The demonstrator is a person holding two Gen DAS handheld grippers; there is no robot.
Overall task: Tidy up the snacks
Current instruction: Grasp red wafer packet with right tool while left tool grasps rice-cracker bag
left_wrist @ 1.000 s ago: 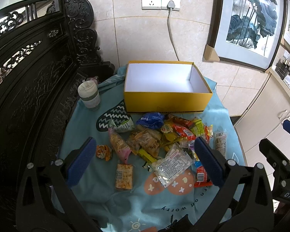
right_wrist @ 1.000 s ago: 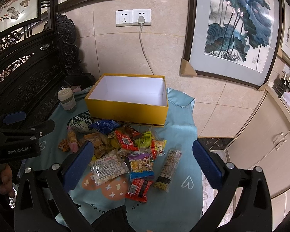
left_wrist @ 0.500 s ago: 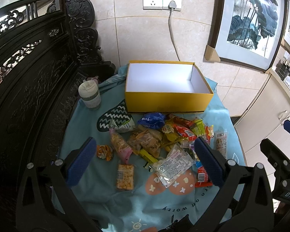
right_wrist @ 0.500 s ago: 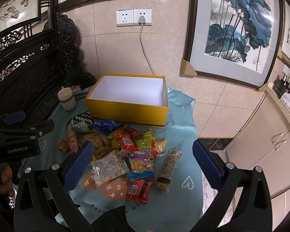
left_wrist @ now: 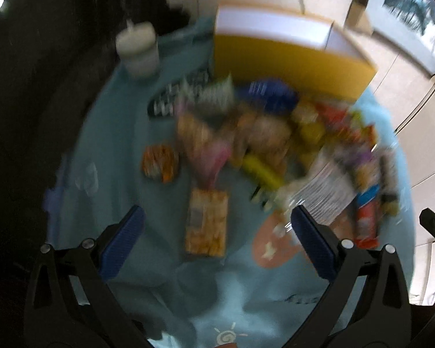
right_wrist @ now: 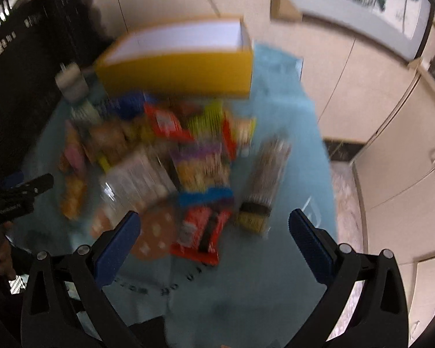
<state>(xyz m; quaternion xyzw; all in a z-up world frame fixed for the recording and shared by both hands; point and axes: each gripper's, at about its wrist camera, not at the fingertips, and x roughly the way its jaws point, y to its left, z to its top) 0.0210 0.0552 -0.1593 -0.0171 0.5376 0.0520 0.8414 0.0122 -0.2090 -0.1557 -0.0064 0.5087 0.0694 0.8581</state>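
Note:
Both views are motion-blurred. A pile of wrapped snacks [left_wrist: 275, 139] lies on a teal cloth [left_wrist: 107, 133] in front of an open yellow box [left_wrist: 287, 58] with a white inside. My left gripper [left_wrist: 216, 242] is open above an orange cracker pack [left_wrist: 206, 226], with nothing between its fingers. My right gripper [right_wrist: 214, 239] is open too, low over a red snack pack [right_wrist: 198, 236]; a dark long pack [right_wrist: 264, 185] lies to its right. The yellow box [right_wrist: 182, 69] stands behind the snack pile [right_wrist: 159, 150].
A pale lidded cup [left_wrist: 137, 49] stands left of the box. Dark carved wooden furniture [left_wrist: 29, 87] borders the table's left. Tiled wall, framed pictures and beige cabinets [right_wrist: 397, 156] lie behind and right. The left gripper's body [right_wrist: 17, 200] shows at the right wrist view's left edge.
Both grippers have dropped fast toward the table and snacks, so the pile looks larger and the frames are blurred. Both stay open; no snack has moved.

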